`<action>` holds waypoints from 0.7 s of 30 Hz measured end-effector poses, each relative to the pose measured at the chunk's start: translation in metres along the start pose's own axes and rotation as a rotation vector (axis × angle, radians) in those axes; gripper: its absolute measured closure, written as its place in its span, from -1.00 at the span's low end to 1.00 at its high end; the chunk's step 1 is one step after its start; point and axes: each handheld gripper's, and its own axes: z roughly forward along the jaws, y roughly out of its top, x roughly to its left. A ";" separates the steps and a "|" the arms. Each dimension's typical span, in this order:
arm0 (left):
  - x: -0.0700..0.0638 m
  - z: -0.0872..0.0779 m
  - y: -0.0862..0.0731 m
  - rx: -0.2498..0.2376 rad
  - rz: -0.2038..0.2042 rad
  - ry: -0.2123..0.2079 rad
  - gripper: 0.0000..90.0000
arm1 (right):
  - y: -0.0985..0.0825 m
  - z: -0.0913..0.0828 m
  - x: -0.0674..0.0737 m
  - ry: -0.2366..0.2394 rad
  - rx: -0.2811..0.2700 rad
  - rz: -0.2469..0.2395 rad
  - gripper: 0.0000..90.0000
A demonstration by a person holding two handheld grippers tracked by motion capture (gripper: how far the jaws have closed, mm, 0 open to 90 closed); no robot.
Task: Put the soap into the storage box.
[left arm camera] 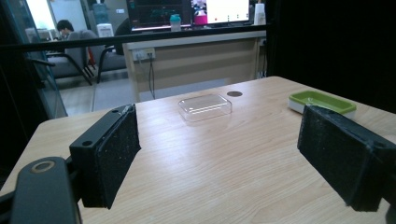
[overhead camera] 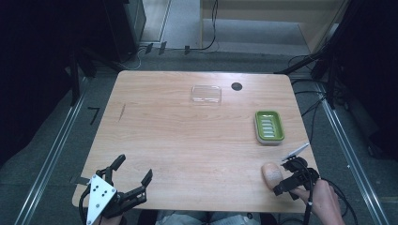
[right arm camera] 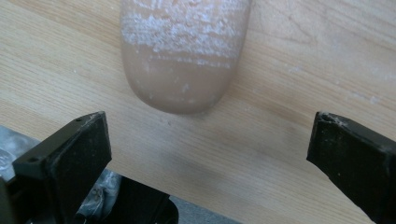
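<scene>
A bar of soap [overhead camera: 271,174] lies flat on the wooden surface [overhead camera: 187,140], near its front right corner, at about four o'clock from the surface's middle in the high view. It is a pale tan, rounded oblong with smooth, softly curved ends and no sharp edges. In the right gripper view the soap [right arm camera: 182,56] shows a matt, flesh-coloured skin, and its top face is dusted with a rough white crust in faint crosswise bands, thinning to scattered white flecks toward the rounded end.

The right gripper [overhead camera: 290,177] sits at the soap's three o'clock side, just beside it, held by a hand [overhead camera: 324,199] coming in from the bottom right. Its fingers [right arm camera: 70,158] are spread wide apart, and the soap's rounded end lies beyond their tips, apart from both pads.

The left gripper [overhead camera: 133,178] hovers over the front left corner, at about seven o'clock from the surface's middle, well apart from the soap. Its fingers [left arm camera: 109,154] are also spread wide with nothing between them.

Farther back, a green soap dish [overhead camera: 269,126] rests at the soap's twelve o'clock, and a clear plastic lid [overhead camera: 206,94] lies near the far edge beside a dark round hole [overhead camera: 236,86].
</scene>
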 end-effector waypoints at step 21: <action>-0.002 -0.001 0.000 0.004 0.020 -0.008 -0.70 | 0.025 0.000 0.012 -0.012 0.001 -0.024 -1.00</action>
